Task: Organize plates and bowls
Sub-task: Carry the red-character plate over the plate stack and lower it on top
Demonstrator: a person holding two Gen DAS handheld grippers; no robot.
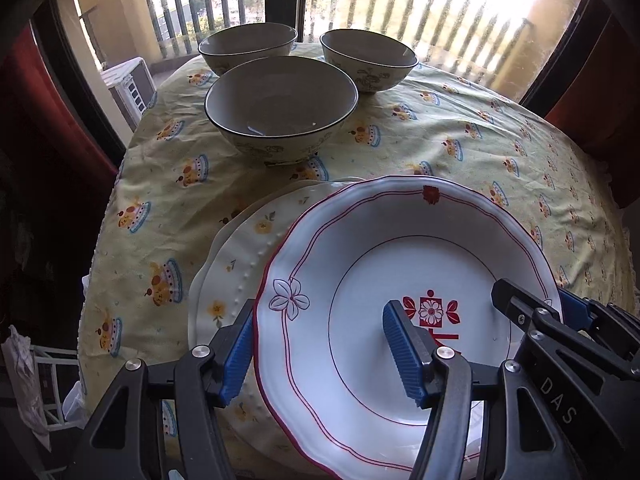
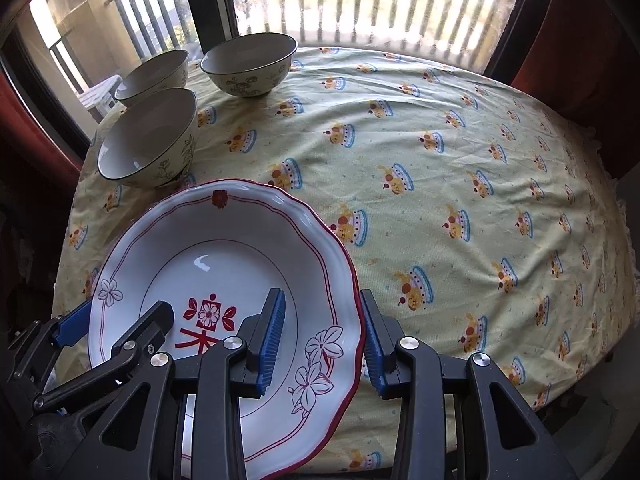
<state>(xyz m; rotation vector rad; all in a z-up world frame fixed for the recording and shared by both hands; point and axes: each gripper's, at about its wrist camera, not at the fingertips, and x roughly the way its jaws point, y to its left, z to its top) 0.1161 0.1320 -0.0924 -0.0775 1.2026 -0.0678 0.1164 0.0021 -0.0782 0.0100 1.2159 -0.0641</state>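
A white plate with a red scalloped rim (image 1: 360, 248) (image 2: 224, 240) hangs between both grippers, just above the table. My left gripper (image 1: 320, 332) is shut on its left rim, one pad under the edge and one inside the well. My right gripper (image 2: 322, 320) is shut on the opposite rim in the same way. Under the plate's left side a cream plate with yellow flowers (image 1: 240, 248) lies on the cloth. Three grey-lined bowls (image 1: 280, 108) (image 1: 248, 44) (image 1: 368, 56) stand apart at the far left of the table, also in the right wrist view (image 2: 148, 136).
A yellow patterned cloth (image 2: 440, 160) covers the round table. The window with balcony railing (image 1: 420, 4) runs right behind it, with red curtains (image 1: 36, 92) at both sides. A white wire rack (image 1: 44, 380) stands below the table's left edge.
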